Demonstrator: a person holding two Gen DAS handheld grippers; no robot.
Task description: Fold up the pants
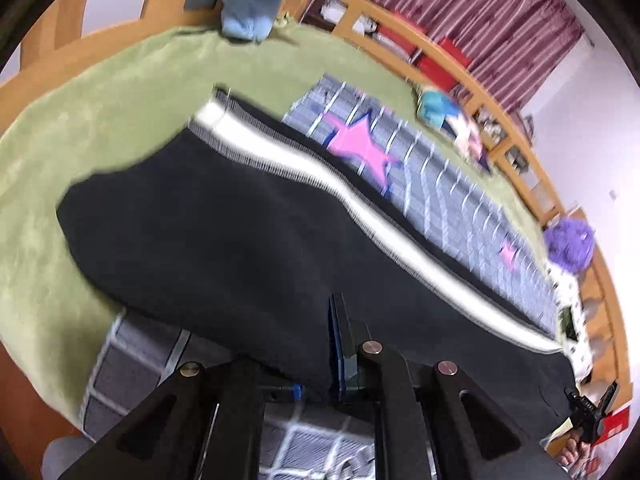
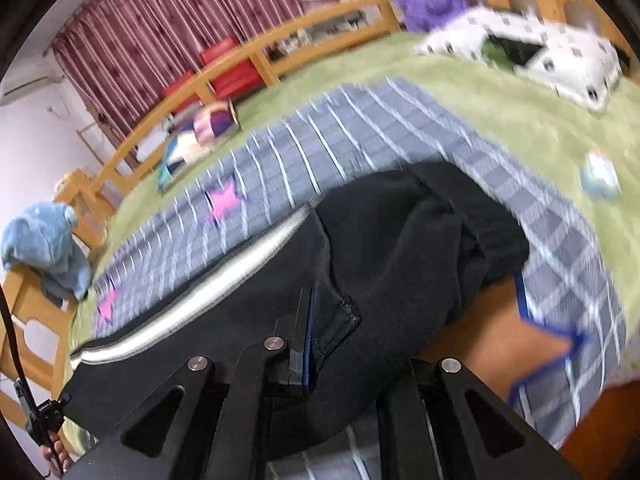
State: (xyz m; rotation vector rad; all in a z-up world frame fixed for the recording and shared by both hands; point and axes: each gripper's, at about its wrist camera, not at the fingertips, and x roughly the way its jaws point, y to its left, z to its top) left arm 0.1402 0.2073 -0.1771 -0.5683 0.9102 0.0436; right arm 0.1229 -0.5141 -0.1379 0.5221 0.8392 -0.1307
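Green bed (image 1: 80, 128) | left claw (image 1: 338, 344) clamps pants (image 1: 220, 232) | right claw (image 2: 308, 336) clamps pants

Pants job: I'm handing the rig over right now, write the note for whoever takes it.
Left gripper: shut on the near edge of the black pants, toward the leg end.
Right gripper: shut on the near edge toward the bunched waist end.
The pants lie lengthwise, white side stripe on the far side, over the grey plaid blanket on the green bedspread.
Done: both grips taken; the frames are motion-blurred.
Left: carry the held edge over, lay it flat, then finish folding.
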